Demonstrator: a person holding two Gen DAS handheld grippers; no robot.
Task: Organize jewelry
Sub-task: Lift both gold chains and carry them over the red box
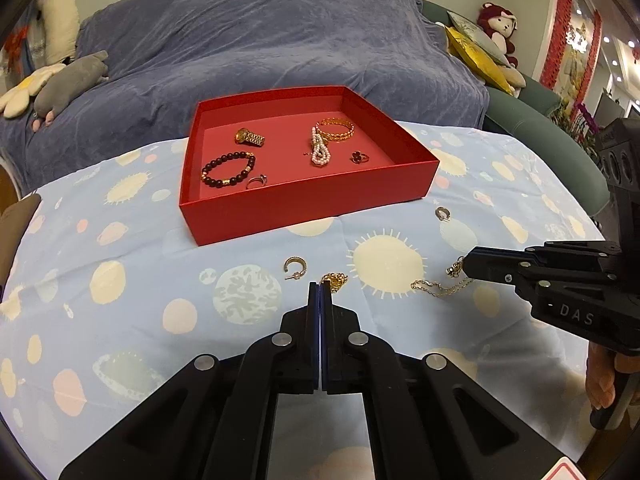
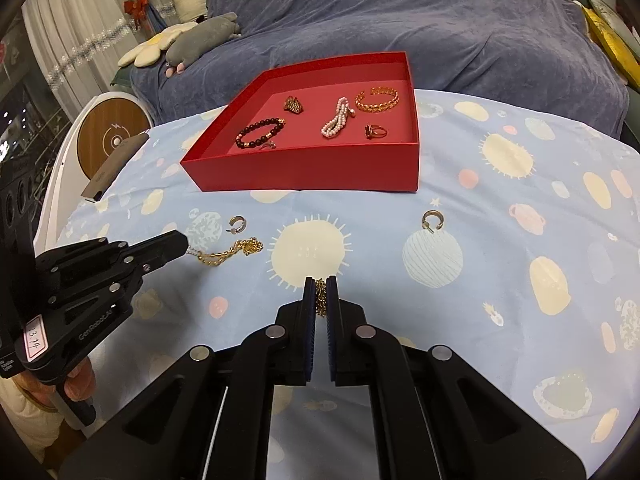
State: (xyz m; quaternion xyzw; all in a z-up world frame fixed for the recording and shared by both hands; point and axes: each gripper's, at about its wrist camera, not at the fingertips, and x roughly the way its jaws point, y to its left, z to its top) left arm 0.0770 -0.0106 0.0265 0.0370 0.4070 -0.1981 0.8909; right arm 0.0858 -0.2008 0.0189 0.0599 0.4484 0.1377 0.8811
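Closest to me, at the near left, the left gripper (image 1: pixel 320 290) has its fingers pressed together, and from the other wrist it looks to be pinching the end of a gold chain (image 2: pixel 232 254); the rest of that chain lies heaped on the sun-and-planet tablecloth (image 1: pixel 120 280). Just beyond its tips sits a gold hoop earring (image 1: pixel 295 268). Farther off, in the middle of the table, I see the red box (image 1: pixel 304 210), which holds, left to right, a dark bead bracelet (image 1: pixel 228 170), a gold watch (image 1: pixel 249 136), a silver ring (image 1: pixel 256 181), a pearl strand (image 1: pixel 320 152), a gold bangle (image 1: pixel 335 130) and a ring with a dark red flower (image 1: pixel 359 157). To the right, the right gripper (image 2: pixel 320 286) is clamped on a second gold chain (image 1: pixel 438 287), whose free end trails on the cloth. A second hoop earring (image 2: pixel 431 219) lies between that gripper and the box's near right corner.
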